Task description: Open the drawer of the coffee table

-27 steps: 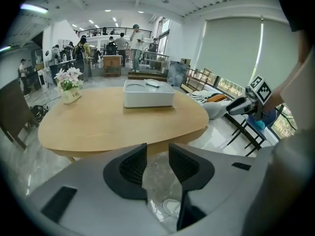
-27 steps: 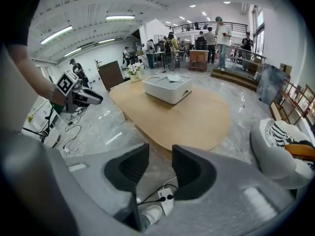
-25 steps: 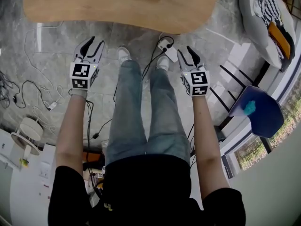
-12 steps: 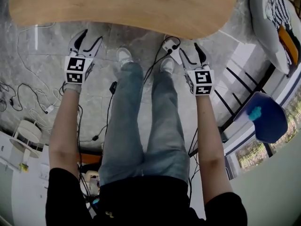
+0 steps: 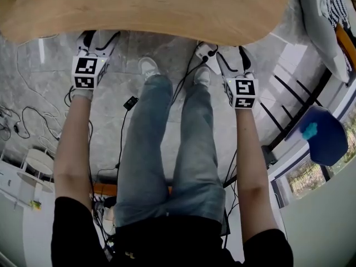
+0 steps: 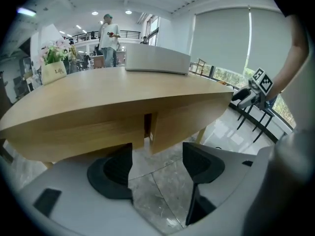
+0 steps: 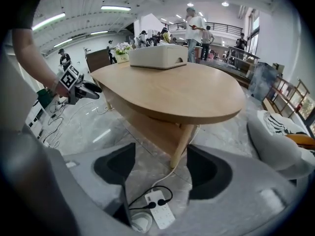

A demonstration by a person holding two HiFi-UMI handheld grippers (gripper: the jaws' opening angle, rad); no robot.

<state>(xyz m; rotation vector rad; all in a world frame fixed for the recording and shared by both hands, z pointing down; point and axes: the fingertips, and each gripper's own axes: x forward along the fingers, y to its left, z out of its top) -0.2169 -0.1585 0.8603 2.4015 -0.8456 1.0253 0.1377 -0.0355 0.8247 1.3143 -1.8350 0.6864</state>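
The oval wooden coffee table fills the top of the head view. Under its top, in the left gripper view, two wooden drawer fronts meet at a narrow dark gap. My left gripper faces that gap from a short way off, open, nothing between its pads; its jaws have just been opening. In the head view its tips reach the table's near edge. My right gripper is open too, jaws just widened and empty, aimed at a table leg and the floor.
A white power strip with black cables lies on the floor below the right gripper. A white box and flower pot stand on the table. A blue chair and a cushion are at the right. My legs stand between the grippers.
Both grippers have sunk toward the table's near edge and their jaws have spread wider. The left one's tips now sit at the tabletop's rim.
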